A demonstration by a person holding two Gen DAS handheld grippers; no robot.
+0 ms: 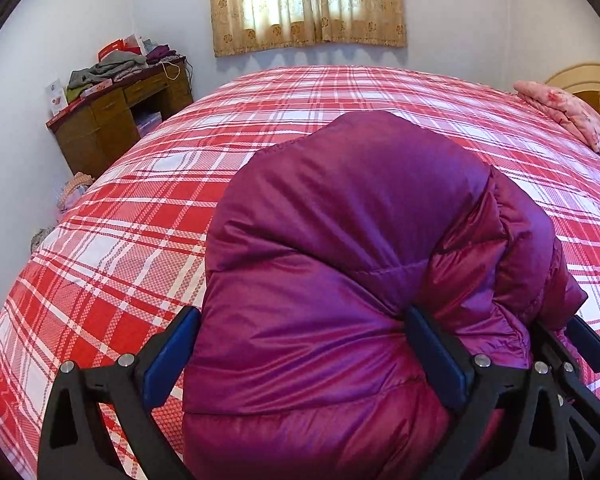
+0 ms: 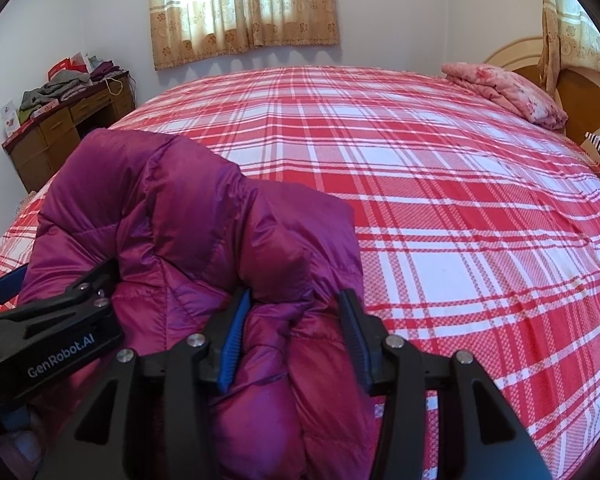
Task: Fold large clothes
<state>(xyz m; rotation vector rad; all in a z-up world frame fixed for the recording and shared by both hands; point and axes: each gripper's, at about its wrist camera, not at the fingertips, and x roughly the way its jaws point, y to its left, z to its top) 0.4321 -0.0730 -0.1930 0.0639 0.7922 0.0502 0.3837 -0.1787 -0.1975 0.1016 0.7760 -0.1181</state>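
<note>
We see a magenta puffer jacket (image 1: 340,280) bunched in a thick folded mound at the near edge of a bed w/ a red-and-white plaid sheet (image 1: 148,208), both grippers set into it.

Left gripper (image 1: 304,340): jaws spread as wide as they go, the bulk of the jacket filling the gap btwn them. The outer finger (image 1: 172,344) stands just beside the fabric's edge over the sheet; the inner one presses into a crease. We read it as released, not clamping.

Right gripper (image 2: 296,332): jaws part-open around a narrower fold of the jacket. The blue ribbed pad (image 2: 234,344) lies against the fabric on one side, the black pad on the other; whether they pinch it or merely bracket it, we cannot tell.

In the right wrist view the left gripper's black body, marked "GenRobot.AI", sits close by at lower left, touching the same mound.

Bkgd: beige patterned curtains (image 1: 306,4) lit from behind, a wooden desk (image 1: 112,116) piled w/ clothes and boxes in the far corner, a pink floral folded quilt (image 2: 504,88) by the wooden headboard (image 2: 580,92).
</note>
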